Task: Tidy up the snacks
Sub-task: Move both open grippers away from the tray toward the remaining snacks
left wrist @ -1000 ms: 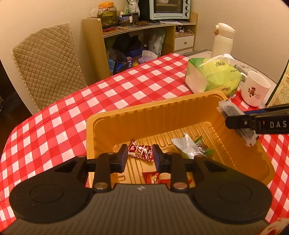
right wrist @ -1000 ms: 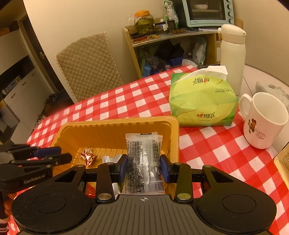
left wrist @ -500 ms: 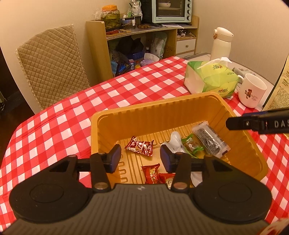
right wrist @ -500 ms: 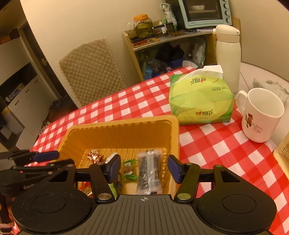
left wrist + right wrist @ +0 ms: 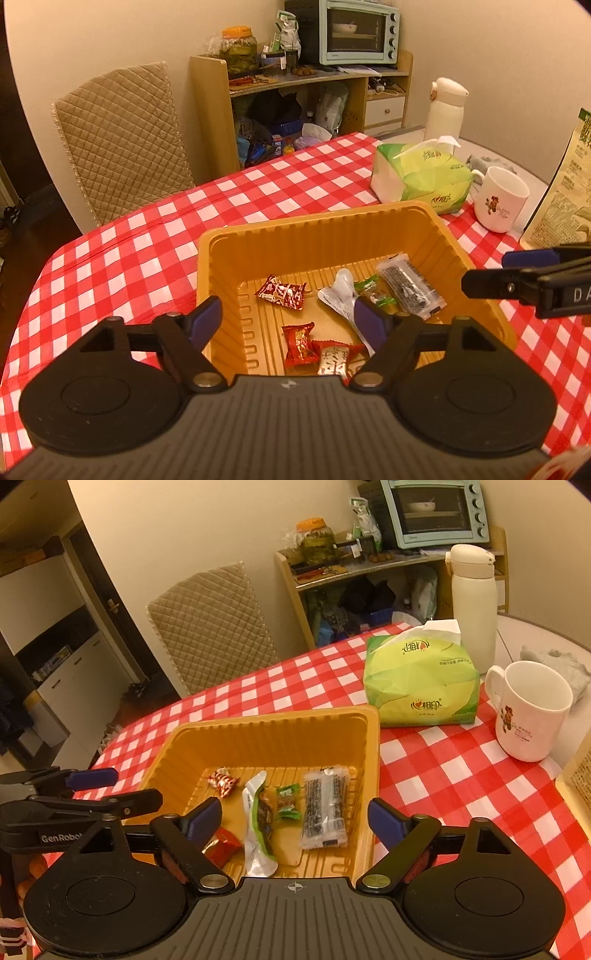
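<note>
While both grippers are hanging over the orange tray (image 5: 373, 218) with nothing between their fingers, the snacks are lying loose on its ribbed floor, which suggests the sorting is well along; going from left to right, the left gripper (image 5: 288, 321) is hovering above the tray's near left corner with its jaws spread wide and holding nothing, probably so it is ready for another piece; beneath it a red candy (image 5: 282, 292) is resting alone toward the left, two more red wrappers (image 5: 317, 350) are lying together near the front wall, and a white packet (image 5: 341, 291) is sitting beside a small green sweet (image 5: 373, 295); next to that, toward the right wall, a clear pack (image 5: 410, 288) of dark filling is lying flat; the right gripper (image 5: 295, 819) is hanging just above this pack, its jaws standing wide apart and empty; judging by that position it is likely placed there for dropping pieces in, and the tray's tall walls are keeping the lot from sliding onto the checked cloth (image 5: 443, 760); farther right a tissue pack (image 5: 421, 683), a mug (image 5: 528, 712) and a flask (image 5: 472, 602) are standing apart from the tray, outside the work.
</note>
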Tool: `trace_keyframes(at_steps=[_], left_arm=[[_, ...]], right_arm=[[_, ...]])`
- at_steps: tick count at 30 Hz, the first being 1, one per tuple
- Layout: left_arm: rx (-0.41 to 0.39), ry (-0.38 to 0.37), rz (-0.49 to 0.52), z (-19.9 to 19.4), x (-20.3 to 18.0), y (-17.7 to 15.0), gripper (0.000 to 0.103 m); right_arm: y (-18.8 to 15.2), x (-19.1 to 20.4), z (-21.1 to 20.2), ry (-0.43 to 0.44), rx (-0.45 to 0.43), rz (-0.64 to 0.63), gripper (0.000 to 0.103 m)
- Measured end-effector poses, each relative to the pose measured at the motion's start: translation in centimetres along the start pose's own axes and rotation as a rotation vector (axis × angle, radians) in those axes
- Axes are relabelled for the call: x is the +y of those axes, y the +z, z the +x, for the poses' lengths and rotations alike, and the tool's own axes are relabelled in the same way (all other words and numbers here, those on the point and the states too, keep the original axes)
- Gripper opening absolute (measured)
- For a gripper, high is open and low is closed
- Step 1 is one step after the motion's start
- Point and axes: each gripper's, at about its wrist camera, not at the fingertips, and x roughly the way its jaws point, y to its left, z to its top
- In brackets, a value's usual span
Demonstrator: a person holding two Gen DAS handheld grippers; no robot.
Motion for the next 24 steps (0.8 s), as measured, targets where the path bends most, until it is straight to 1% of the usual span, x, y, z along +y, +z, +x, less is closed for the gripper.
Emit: trace_keyframes(at_steps=[5,10,13,19,24], left_arm=[[-0.014,0.006,-0.009,-2.7,-0.7,-0.6,0.080],[-0.031,0.015,-0.005,-6.0,-2.0,-1.7,0.083],[-0.046,0.021,-0.006,-8.0,-2.9,-2.4,0.084],[-0.062,0.020,-0.043,-11.8,-4.4,-3.8,0.084],[-0.070,0.015,-0.083,-14.8,-5.4,-5.7,0.085]], right_arm=[[-0.7,0.1,-2.1,0.013,-0.007,-0.015,0.089],[-1.5,0.2,-5.0,0.043,-0.034,-0.024,0.090],[-2.0,0.3,-6.9,0.060,-0.050,-0.035,0.090],[-3.3,0.7,-10.5,0.077,-0.063,-0.073,0.090],[-5.0,0.6,-13.2,0.086,-0.067,-0.092,0.091]])
